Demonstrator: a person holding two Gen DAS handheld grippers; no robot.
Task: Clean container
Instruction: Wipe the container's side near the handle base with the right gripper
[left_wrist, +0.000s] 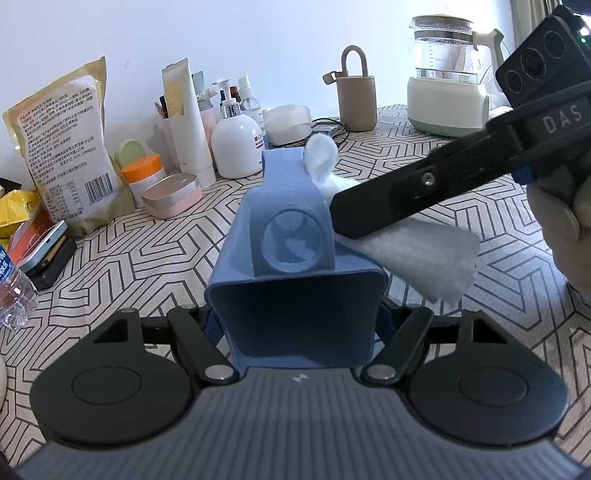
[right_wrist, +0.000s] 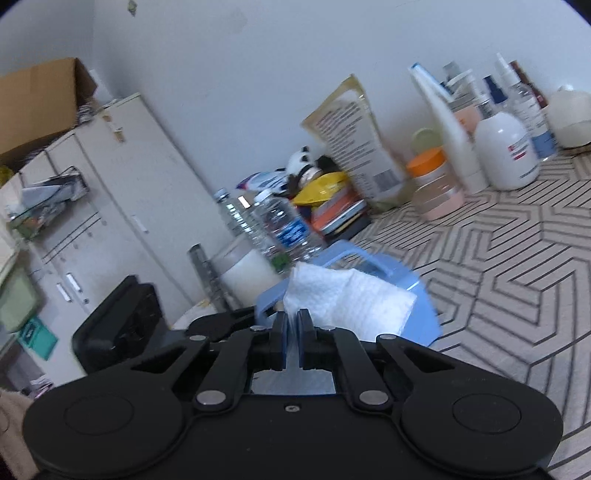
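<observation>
A blue plastic container with a handle lies on its side between my left gripper's jaws, its open mouth toward the camera. My left gripper is shut on it; its fingertips are mostly hidden behind the container. My right gripper comes in from the right, shut on a white wipe cloth that rests against the container's right side. In the right wrist view the right gripper pinches the white cloth over the blue container.
The patterned table holds a food pouch, lotion bottles, an orange-lidded jar, a pink case, a beige canister, a kettle and a water bottle. A white cabinet stands to the left.
</observation>
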